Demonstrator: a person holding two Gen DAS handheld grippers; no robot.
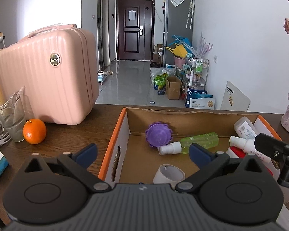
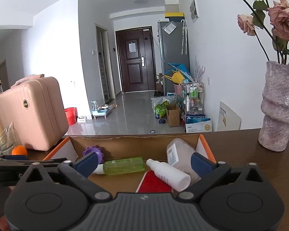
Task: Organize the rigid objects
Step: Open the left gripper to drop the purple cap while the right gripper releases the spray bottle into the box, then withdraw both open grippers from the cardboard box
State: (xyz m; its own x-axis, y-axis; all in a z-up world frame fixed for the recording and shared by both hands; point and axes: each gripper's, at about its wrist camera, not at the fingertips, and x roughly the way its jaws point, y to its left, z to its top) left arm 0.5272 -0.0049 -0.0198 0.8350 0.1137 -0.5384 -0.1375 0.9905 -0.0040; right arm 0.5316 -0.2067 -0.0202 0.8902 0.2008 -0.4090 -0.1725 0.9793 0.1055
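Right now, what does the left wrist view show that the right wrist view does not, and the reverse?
Left wrist only: a white tape roll lying in the cardboard box, near the camera. Right wrist only: a mottled purple vase with dried pink roses, whole, and a red bucket on the floor. Both show the orange-edged cardboard box, the green spray bottle, the purple ridged ball, the pink ribbed suitcase and the orange fruit.

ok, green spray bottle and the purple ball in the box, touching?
Cannot tell. In the left wrist view the green spray bottle lies close beside the purple ball, its white cap nearly under it; neither view shows contact or gap plainly.
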